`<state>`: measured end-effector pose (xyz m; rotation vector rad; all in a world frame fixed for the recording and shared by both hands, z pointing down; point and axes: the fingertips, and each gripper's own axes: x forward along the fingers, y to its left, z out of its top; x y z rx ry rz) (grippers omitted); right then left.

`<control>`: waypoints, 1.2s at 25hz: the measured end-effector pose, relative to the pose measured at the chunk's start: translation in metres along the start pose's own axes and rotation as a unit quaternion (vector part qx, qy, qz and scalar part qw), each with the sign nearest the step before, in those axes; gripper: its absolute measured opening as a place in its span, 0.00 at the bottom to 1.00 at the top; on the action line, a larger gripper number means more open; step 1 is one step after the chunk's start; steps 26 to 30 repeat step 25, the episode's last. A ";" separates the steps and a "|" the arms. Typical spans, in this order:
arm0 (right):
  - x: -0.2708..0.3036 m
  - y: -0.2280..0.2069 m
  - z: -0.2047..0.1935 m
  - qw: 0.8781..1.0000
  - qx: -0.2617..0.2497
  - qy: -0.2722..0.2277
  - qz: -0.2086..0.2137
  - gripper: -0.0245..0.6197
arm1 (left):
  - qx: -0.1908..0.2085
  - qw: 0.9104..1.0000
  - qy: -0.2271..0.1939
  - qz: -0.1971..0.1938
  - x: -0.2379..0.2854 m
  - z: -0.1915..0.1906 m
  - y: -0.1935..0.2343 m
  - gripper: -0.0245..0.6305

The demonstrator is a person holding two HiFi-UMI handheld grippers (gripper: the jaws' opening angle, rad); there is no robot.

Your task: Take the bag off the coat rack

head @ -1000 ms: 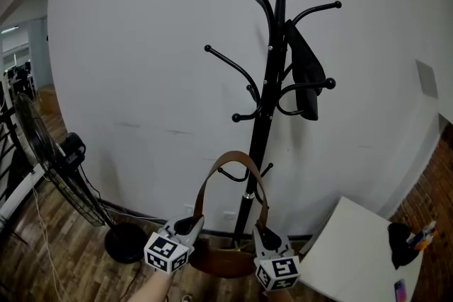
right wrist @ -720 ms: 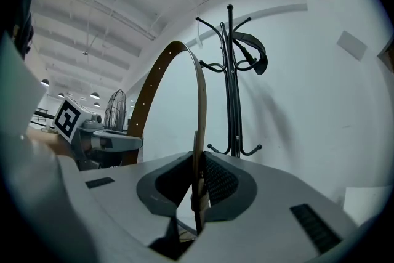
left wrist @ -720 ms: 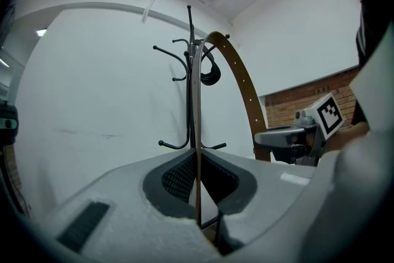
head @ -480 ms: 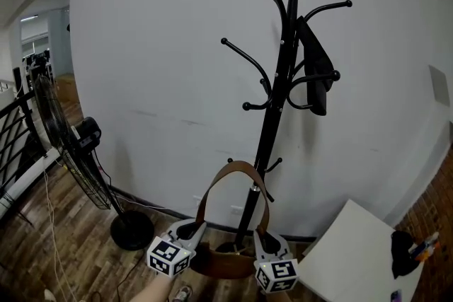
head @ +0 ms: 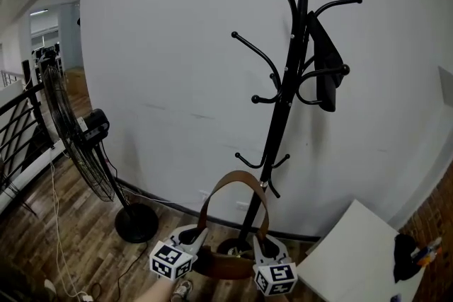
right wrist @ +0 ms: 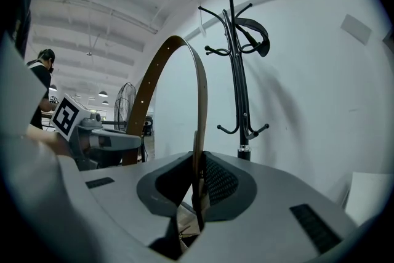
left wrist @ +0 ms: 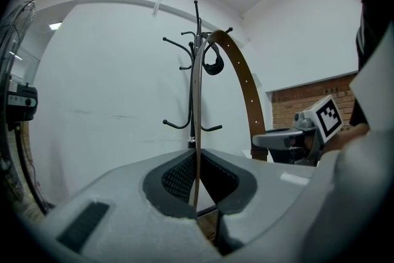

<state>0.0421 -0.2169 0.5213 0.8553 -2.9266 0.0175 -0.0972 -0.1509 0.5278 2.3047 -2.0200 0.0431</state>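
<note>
Left gripper point(head: 192, 235) and right gripper point(head: 262, 245) were each clamped on the strap point(head: 233, 177) of the brown bag point(head: 223, 266) at bottom centre, in front of the coat rack point(head: 283, 117); a fan point(head: 74, 145) stood left, a white table point(head: 354, 251) lower right.

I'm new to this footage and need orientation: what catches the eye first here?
A tall black coat rack stands centre against the white wall, a dark item hanging near its top. Below, the left tongs and right tongs each clamp the arching strap of the brown bag.
</note>
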 end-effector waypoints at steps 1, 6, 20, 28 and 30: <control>0.000 0.001 -0.003 1.000 0.000 0.002 0.002 0.11 | -0.003 1.000 0.001 0.002 -0.002 -0.003 0.000 0.06; -0.001 0.007 -0.015 1.000 0.000 0.015 0.010 0.10 | -0.017 1.000 0.009 0.009 -0.006 -0.018 -0.002 0.06; -0.009 0.004 -0.023 1.000 0.001 0.023 0.005 0.10 | -0.019 1.000 0.017 0.001 -0.006 -0.022 -0.011 0.06; -0.012 0.004 -0.021 1.000 -0.001 0.018 0.004 0.10 | -0.016 1.000 0.017 0.000 -0.008 -0.022 -0.013 0.06; -0.012 0.004 -0.021 1.000 -0.001 0.018 0.004 0.10 | -0.016 1.000 0.017 0.000 -0.008 -0.022 -0.013 0.06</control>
